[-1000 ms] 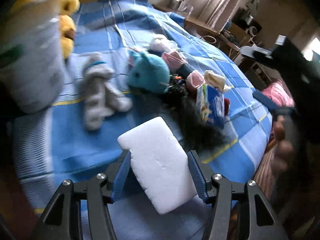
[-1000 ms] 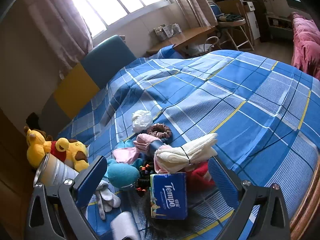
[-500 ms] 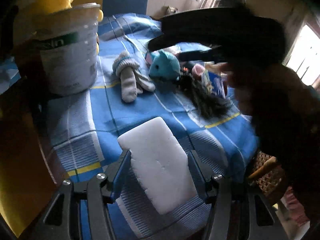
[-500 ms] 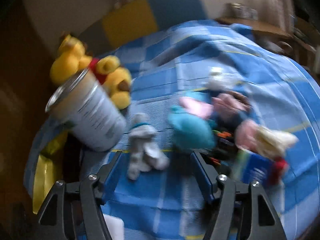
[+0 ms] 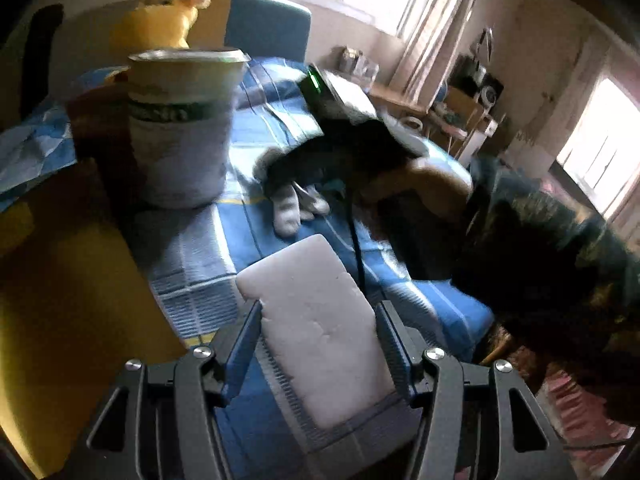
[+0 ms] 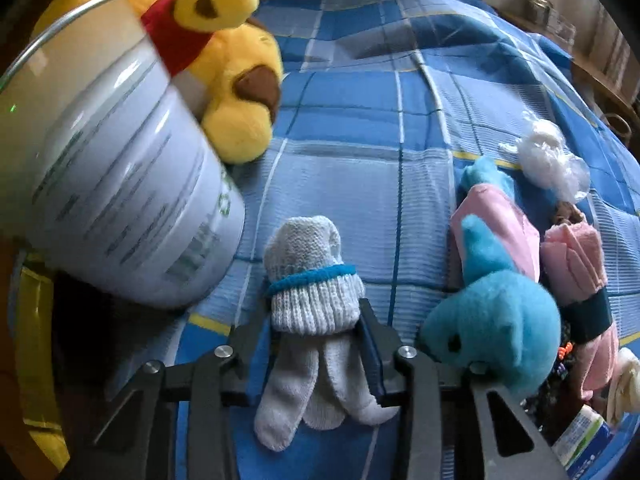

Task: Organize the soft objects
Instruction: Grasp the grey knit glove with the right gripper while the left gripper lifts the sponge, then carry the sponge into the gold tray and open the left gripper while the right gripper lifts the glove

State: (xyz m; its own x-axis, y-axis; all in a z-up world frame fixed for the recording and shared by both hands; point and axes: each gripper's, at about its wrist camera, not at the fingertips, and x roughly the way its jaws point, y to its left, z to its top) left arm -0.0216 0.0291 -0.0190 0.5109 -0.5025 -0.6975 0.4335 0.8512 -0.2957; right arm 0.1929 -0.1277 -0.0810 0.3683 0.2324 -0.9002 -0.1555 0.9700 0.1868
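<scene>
My left gripper (image 5: pixel 318 322) is shut on a white foam sponge (image 5: pixel 316 340) and holds it over the near edge of the blue checked bed (image 5: pixel 192 256). My right gripper (image 6: pixel 316 320) straddles the cuff of a grey knitted glove (image 6: pixel 312 292) that lies flat on the bed; its jaws touch both sides of the cuff. In the left wrist view the right gripper and hand cover most of the glove (image 5: pixel 286 208). A white bucket (image 6: pixel 104 184) stands just left of the glove and also shows in the left wrist view (image 5: pixel 182 128).
A yellow bear plush (image 6: pixel 232 80) lies behind the bucket. A teal plush (image 6: pixel 492 316), pink cloths (image 6: pixel 568 260), a white plastic bundle (image 6: pixel 552 160) and a tissue pack (image 6: pixel 580 436) lie right of the glove. A desk and window stand beyond the bed.
My right gripper has swung left and down from above the pile onto the grey glove, and its jaws have closed in on the cuff. My left gripper turned toward the bucket, still holding the sponge.
</scene>
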